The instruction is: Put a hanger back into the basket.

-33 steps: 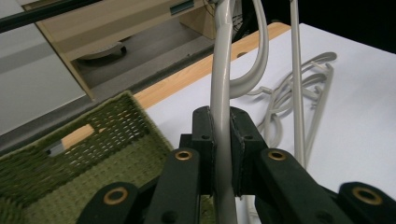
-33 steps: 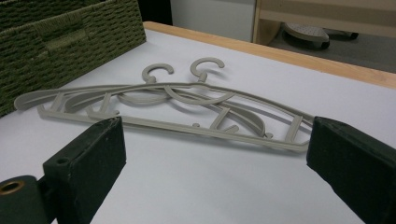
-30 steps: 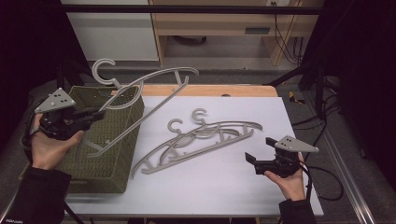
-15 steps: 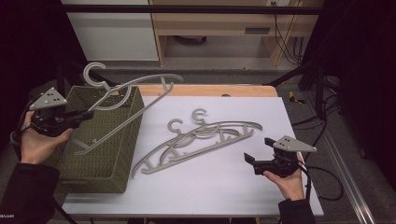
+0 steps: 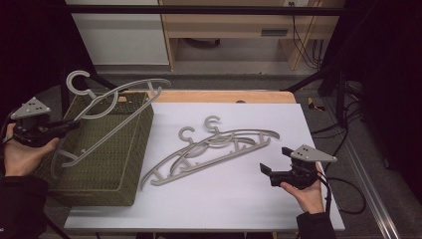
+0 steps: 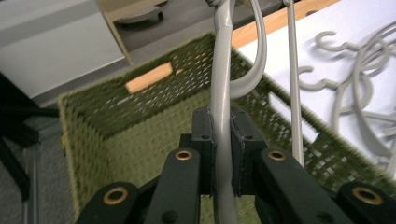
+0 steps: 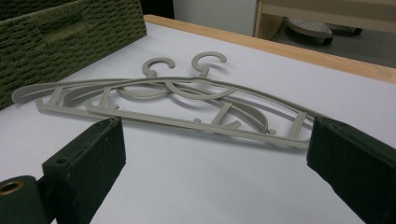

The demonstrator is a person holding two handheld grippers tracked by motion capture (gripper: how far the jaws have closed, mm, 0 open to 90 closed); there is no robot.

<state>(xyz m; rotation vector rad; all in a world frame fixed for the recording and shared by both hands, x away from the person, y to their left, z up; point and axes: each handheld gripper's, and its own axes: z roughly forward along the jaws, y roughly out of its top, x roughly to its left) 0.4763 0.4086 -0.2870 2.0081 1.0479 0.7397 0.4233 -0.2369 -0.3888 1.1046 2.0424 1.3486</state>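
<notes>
left tongs: pressed onto a grey hanger, pinching its bar between the pads; seen in the high view at the left edge, beside the basket.
held hanger: tilted above the green woven basket, hook up and past the far rim, lower end down inside the basket.
right tongs: spread wide, nothing between the pads, hovering low over the white surface, aimed at the lying hangers.
lying hangers: two, grey, overlapping flat on the surface, hooks toward the far side, near the right tongs but apart.
basket: at the surface's left end.
</notes>
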